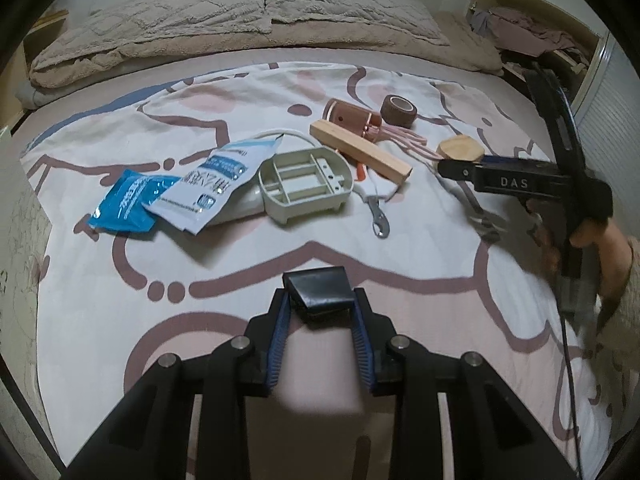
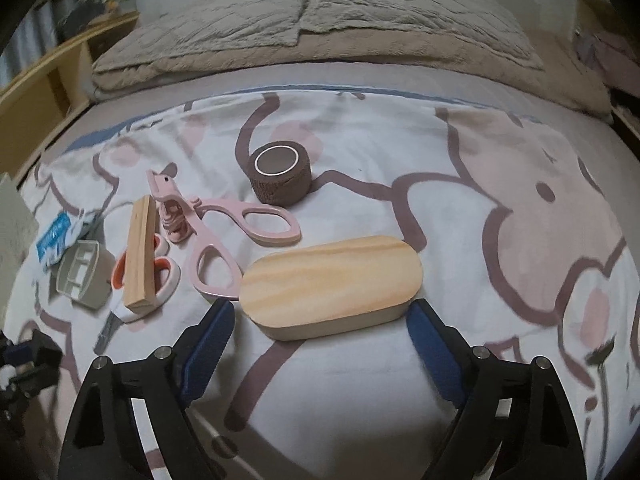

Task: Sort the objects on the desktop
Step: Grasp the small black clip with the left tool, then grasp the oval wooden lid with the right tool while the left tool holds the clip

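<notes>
Patterned bedsheet [image 2: 360, 140], oval wooden lid [image 2: 332, 284] between unclamped right gripper [image 2: 320, 320], left gripper [image 1: 320, 300] clamping black clip [image 1: 319, 290].

The white-and-orange scissors [image 2: 162, 276] lie mostly under the wooden stick [image 2: 140, 254]; their blades toward 7 o'clock are blurred. In the left wrist view the right claw [image 1: 448, 168] covers part of the wooden oval block [image 1: 460, 150], and the hand [image 1: 592, 236] behind it is smeared. The print on the white pouch [image 1: 216, 184] is too small to read. The left claw [image 2: 24, 356] is cut off at 9 o'clock.

left tool [image 1: 320, 300] clamped on black clip [image 1: 318, 290] above patterned sheet [image 1: 120, 312]; soap dish [image 1: 306, 184] beyond.
</notes>
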### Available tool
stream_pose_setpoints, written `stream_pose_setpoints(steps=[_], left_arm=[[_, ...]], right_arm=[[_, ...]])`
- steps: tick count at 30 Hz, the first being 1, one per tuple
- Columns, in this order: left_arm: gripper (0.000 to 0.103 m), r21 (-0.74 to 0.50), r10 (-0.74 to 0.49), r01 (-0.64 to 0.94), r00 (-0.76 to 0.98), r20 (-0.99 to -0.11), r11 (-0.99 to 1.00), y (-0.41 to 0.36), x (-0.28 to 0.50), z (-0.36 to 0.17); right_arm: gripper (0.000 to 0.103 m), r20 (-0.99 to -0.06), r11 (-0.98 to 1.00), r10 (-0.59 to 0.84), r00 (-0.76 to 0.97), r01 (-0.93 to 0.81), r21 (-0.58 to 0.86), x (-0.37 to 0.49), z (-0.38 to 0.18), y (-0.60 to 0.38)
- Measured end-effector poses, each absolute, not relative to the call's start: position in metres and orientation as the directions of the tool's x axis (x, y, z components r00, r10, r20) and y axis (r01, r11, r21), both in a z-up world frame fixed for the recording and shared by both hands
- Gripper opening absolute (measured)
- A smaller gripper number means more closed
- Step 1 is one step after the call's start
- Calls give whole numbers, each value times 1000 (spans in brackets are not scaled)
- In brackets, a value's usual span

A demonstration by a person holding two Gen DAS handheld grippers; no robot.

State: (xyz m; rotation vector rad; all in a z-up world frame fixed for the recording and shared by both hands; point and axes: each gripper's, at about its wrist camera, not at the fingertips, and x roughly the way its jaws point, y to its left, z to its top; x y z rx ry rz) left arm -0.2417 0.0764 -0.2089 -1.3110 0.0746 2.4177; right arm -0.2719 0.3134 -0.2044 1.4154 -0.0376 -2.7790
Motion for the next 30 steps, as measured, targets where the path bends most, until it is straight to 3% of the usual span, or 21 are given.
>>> stream_pose_setpoints(steps=[4, 9, 13, 14, 18, 30], left_arm=[[31, -139, 316, -364, -488, -814, -921, 72, -235, -207], [31, -136, 312, -365, -481, -820, -921, 67, -227, -208], [31, -126, 305, -371, -479, -823, -920, 65, -222, -208], [31, -123, 304, -372, -479, -824, -920, 65, -221, -208], [31, -123, 302, -370, -477, -826, -921, 64, -219, -208], [31, -146, 329, -387, -463, -823, -911, 63, -219, -213]], right_arm=[[82, -811, -999, -32, -584, 34, 15, -276, -205, 315], [58, -817, -998, -63, -573, 57, 38, -264, -205, 312], [58, -820, -997, -45, -570, 75, 3, -258, -204, 304], [58, -821, -998, -38, -570, 68, -1, -258, -203, 304], [84, -816, -998, -43, -577, 60, 10, -261, -199, 312], [88, -850, -974, -75, -521, 223, -51, -288, -207, 318]])
